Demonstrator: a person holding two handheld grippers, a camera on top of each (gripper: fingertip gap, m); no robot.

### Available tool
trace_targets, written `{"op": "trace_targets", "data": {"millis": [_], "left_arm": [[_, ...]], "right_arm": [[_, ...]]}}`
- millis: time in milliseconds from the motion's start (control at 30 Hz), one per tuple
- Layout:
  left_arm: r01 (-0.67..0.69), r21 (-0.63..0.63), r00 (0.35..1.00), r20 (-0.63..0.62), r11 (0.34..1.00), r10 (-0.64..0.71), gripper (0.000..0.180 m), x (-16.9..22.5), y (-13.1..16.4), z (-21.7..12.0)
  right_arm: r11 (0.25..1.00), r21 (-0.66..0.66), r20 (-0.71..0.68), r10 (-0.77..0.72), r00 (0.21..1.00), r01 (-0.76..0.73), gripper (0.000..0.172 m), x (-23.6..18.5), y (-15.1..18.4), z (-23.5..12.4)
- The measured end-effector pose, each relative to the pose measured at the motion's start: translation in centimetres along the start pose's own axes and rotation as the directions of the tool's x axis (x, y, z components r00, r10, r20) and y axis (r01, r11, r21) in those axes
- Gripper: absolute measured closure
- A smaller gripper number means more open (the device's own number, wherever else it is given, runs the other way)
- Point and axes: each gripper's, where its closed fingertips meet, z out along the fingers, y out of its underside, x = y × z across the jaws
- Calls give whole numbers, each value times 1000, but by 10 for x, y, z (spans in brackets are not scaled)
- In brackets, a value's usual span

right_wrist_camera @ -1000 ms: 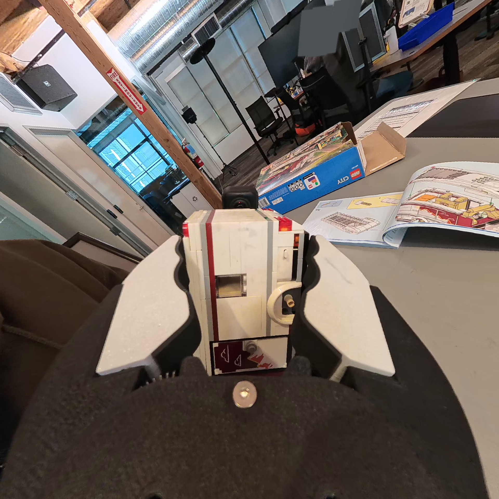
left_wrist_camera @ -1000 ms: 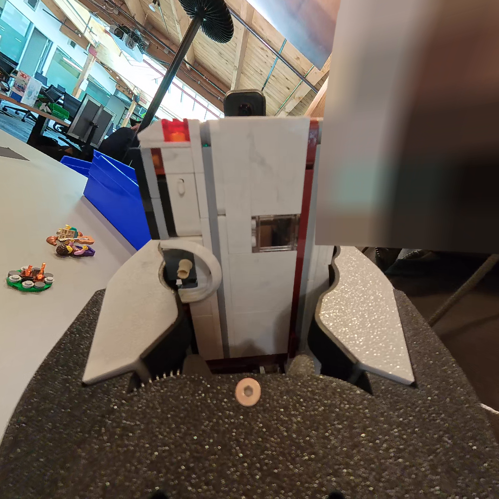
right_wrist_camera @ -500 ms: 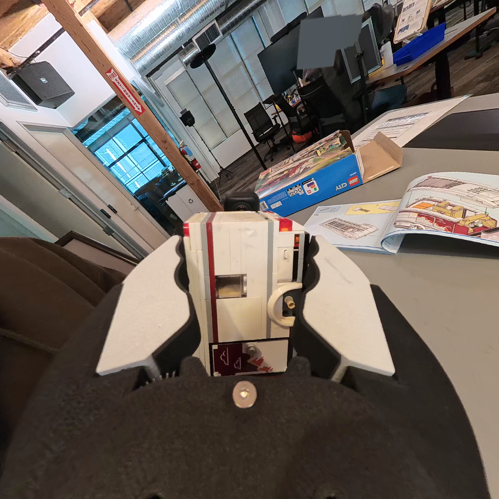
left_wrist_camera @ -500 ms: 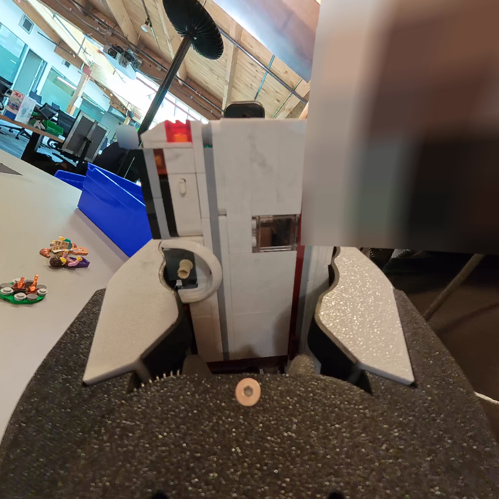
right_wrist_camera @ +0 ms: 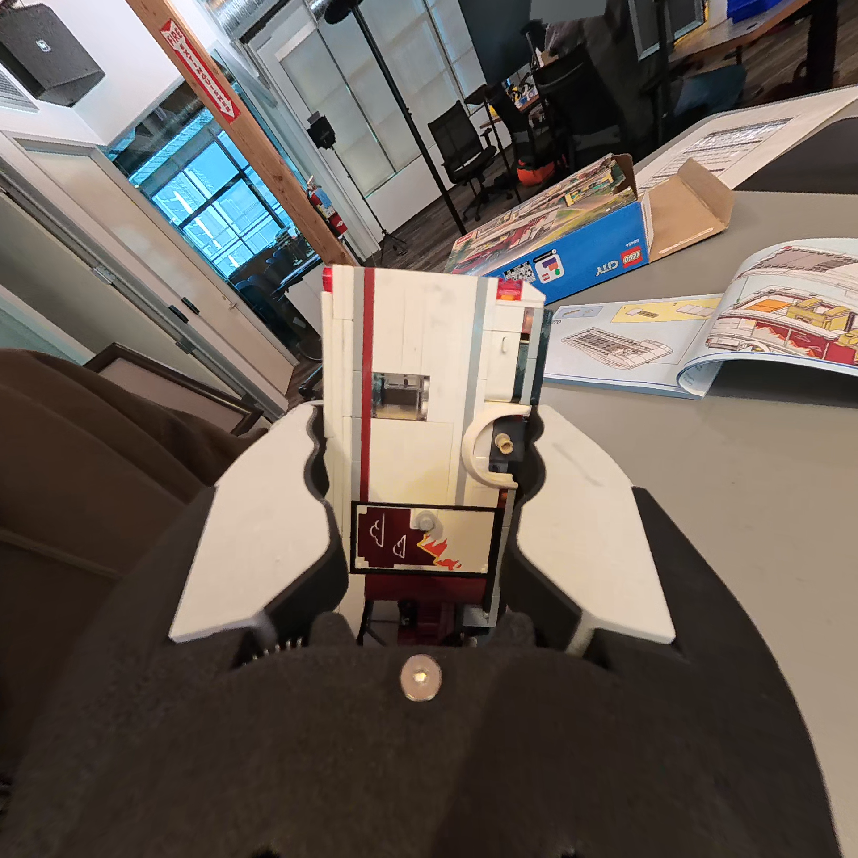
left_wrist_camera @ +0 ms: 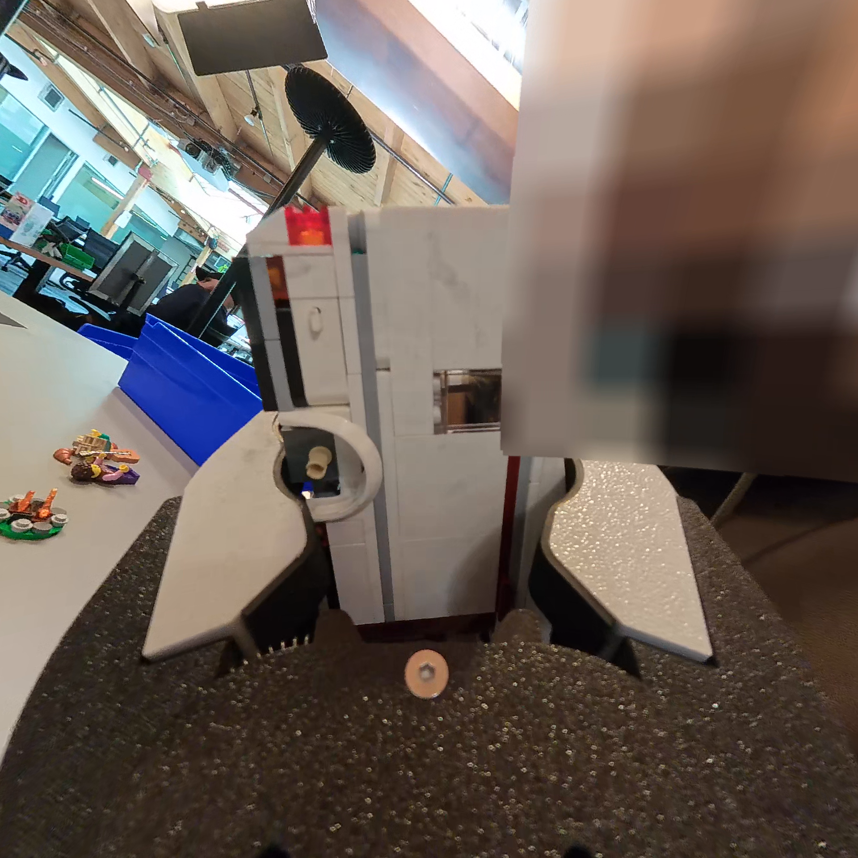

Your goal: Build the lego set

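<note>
On the grey bench top (left_wrist_camera: 55, 399), near its left edge, a green round brick plate with orange flames (left_wrist_camera: 31, 515) and two toy figures (left_wrist_camera: 97, 459) lie in front of a blue plastic bin (left_wrist_camera: 185, 380). My left claw (left_wrist_camera: 420, 469) is spread wide: its left finger meets the white brick-built vehicle body with a dark red stripe (left_wrist_camera: 436, 487), while a sliver of gap shows at the right finger. My right claw (right_wrist_camera: 425, 450) clamps that same model (right_wrist_camera: 418, 441), both pads pressing its sides. Beyond it, toward the bench's far right, sit a blue cardboard box (right_wrist_camera: 571, 241) and an open instruction booklet (right_wrist_camera: 724, 329).
</note>
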Motion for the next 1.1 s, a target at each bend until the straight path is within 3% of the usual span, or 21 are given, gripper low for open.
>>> {"op": "trace_targets", "data": {"millis": [300, 567, 833, 1100], "left_arm": [[-3, -57, 997, 74, 998, 7, 70, -7, 3, 10], [161, -164, 933, 348, 973, -96, 70, -44, 20, 38], [247, -199, 863, 491, 948, -122, 70, -67, 43, 39], [260, -195, 843, 523, 946, -124, 70, -73, 46, 38]], "right_arm": [[997, 74, 50, 16, 999, -20, 90, 4, -3, -11], [961, 116, 234, 219, 947, -251, 90, 35, -1, -46], [942, 71, 180, 312, 933, -329, 90, 57, 19, -57], [923, 90, 202, 352, 914, -375, 89, 61, 22, -55]]}}
